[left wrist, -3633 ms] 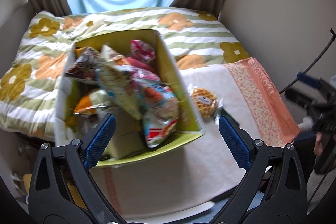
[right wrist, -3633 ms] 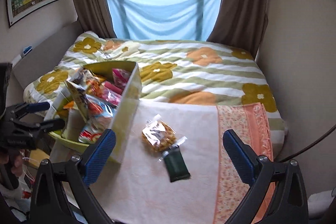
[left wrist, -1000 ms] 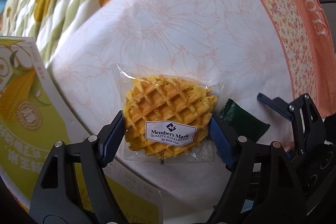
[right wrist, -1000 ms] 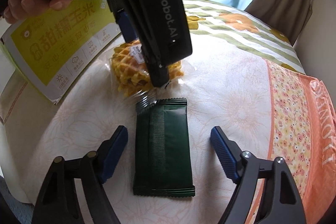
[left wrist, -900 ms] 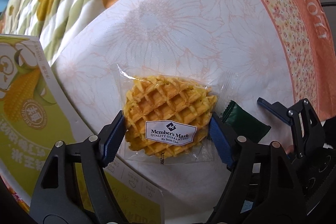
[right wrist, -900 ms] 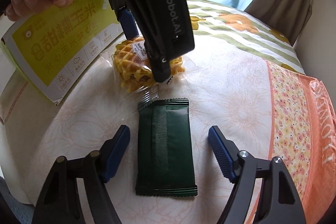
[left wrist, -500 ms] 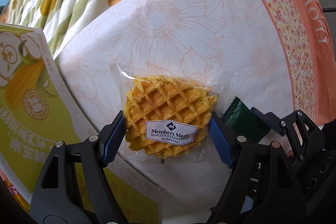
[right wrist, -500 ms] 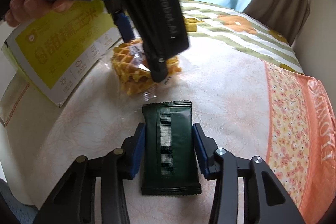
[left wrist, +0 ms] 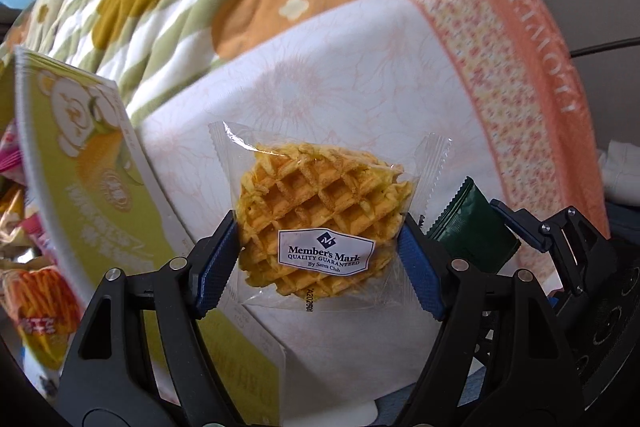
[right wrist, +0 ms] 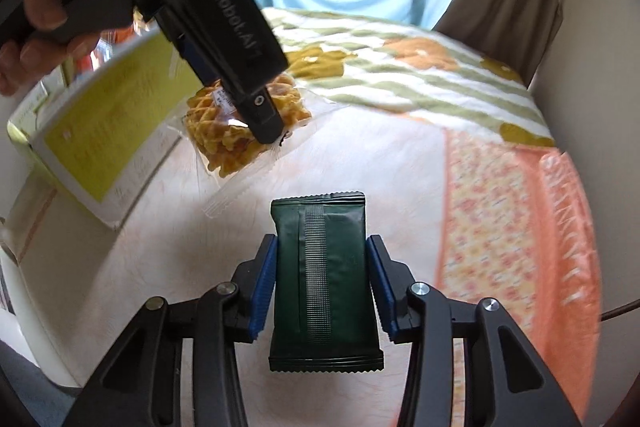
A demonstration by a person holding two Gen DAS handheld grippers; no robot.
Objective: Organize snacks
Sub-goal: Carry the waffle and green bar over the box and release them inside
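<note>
1. Left wrist view: left gripper (left wrist: 322,255) is pinching the waffle pack (left wrist: 324,215) across its width, blue pads on both edges of the waffle. The pack looks lifted clear of the pale floral cloth (left wrist: 360,79). The yellow-green snack box (left wrist: 100,195) sits just left of it, with other snack bags showing at the far left edge. The dark green sachet (left wrist: 468,227) shows to the right, with the right gripper's finger on it
2. Handling, waffle: light, brittle, in slick clear film. Grip goes across the waffle body, not the loose film ends. Too hard a squeeze would likely crack it
3. Right wrist view: right gripper (right wrist: 320,283) is clamped on the dark green sachet (right wrist: 322,279) at mid-length, pads on both long edges. Whether it's off the cloth I can't tell for sure; it looks raised. The left gripper, held in a hand (right wrist: 36,23), hangs above with the waffle pack (right wrist: 240,123) beside the box (right wrist: 104,131)
4. Handling, sachet: light, flat, fairly stiff foil, slippery. The mid-length side grip looks stable; it may buckle or pivot if swung fast
5. Judgement: both are picked up, next goes into the box
</note>
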